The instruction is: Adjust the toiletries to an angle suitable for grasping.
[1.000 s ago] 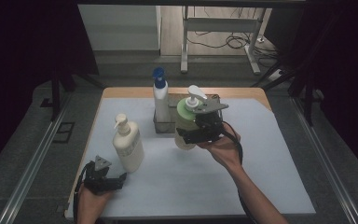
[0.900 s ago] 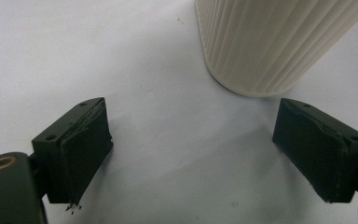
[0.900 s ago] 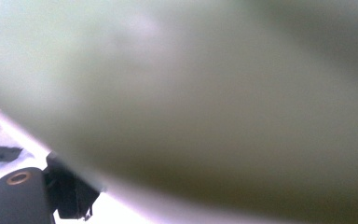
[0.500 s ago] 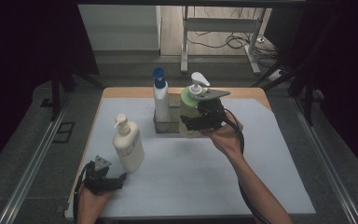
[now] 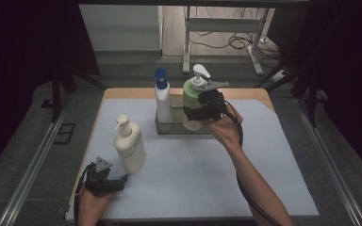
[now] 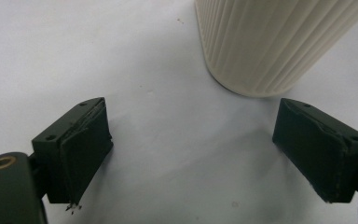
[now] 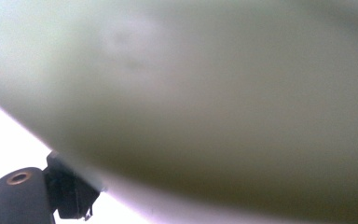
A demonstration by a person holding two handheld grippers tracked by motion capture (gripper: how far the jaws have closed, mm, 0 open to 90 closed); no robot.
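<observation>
Right gripper (image 5: pixel 199 110) clamped on the green pump bottle (image 5: pixel 192 94), held just above the clear tray (image 5: pixel 162 128) at the table's far side, right beside the blue-capped bottle (image 5: pixel 162 101) standing in it; left gripper (image 5: pixel 104 181) resting near the front edge, jaws wide apart and empty, just short of the cream bottle (image 5: pixel 128 147). Judged about halfway: one bottle racked, green one nearly in, cream one left. Tight fit beside the blue cap, bare white mat (image 5: pixel 264 155) right and front.
</observation>
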